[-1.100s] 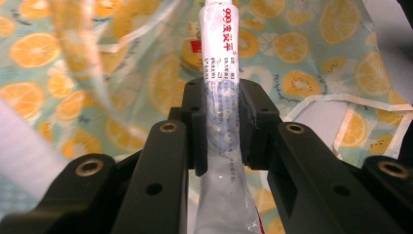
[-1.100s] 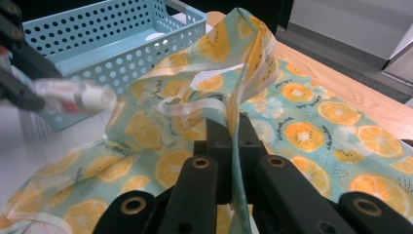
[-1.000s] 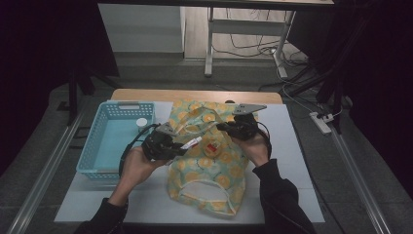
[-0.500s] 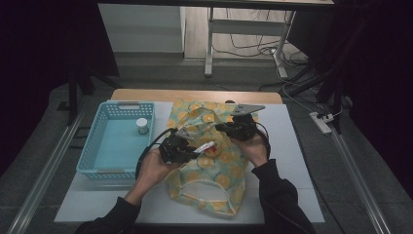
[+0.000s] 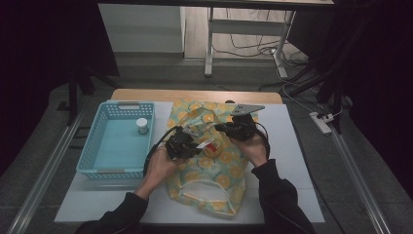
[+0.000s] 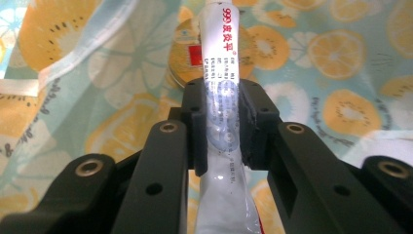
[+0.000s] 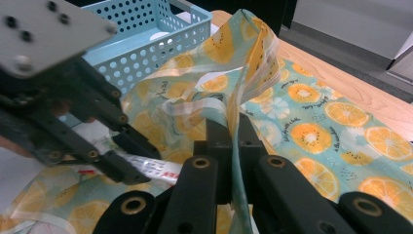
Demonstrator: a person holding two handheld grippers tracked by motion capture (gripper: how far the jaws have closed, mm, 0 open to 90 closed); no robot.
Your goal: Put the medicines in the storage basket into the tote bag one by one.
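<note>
A wooden table [image 5: 146, 94] carries a white mat [image 5: 292, 141]. On the mat lie a blue basket [image 5: 92, 141] at the left and a fruit-print bag [image 5: 214, 165] spread flat just beside it

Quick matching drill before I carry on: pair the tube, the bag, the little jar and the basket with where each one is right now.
Things:
1. white squeeze tube with red print
2. fruit-patterned cloth bag
3. small white-lidded jar
4. light blue perforated plastic basket

Places:
A. standing inside the basket
B. on the table, to the left of the bag in the high view
C. clamped in the left tool
D. its edge pinched and lifted by the right tool

Pairs: 1-C, 2-D, 3-A, 4-B
</note>
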